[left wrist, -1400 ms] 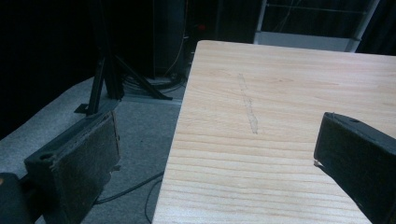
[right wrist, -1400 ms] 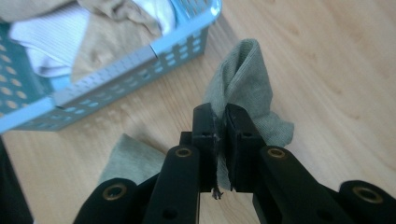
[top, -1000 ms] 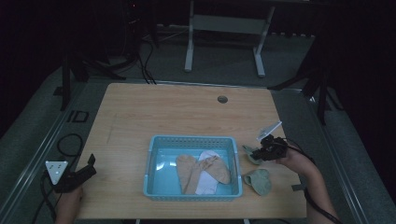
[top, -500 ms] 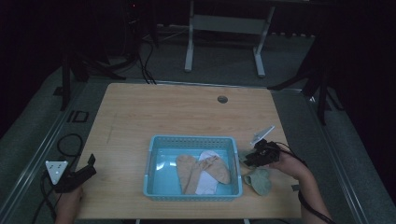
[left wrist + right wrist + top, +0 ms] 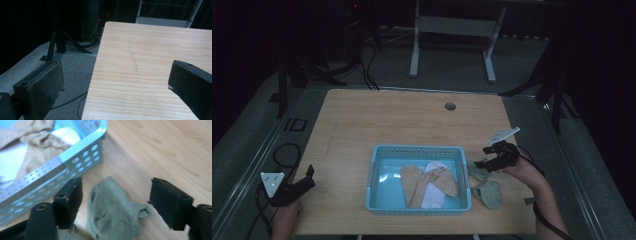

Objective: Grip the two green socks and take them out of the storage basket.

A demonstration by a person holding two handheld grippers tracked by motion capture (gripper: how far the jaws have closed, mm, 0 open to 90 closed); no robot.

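Forearms enter at the near edge of the wooden bench, each hand carrying a hand-held gripper. Left hand-held gripper rests at the near left corner, released, its jaws spread wide over bare wood with nothing between them. Right hand-held gripper hovers just right of the blue basket; its jaws have just been opening and now stand wide apart, straddling a green sock that lies crumpled on the bench, the pads clear of the cloth. A second green sock lies just nearer on the bench, close to the basket's near right corner. Inside the basket lie two tan socks over a white one. Farther off, a round cable hole marks the far edge.
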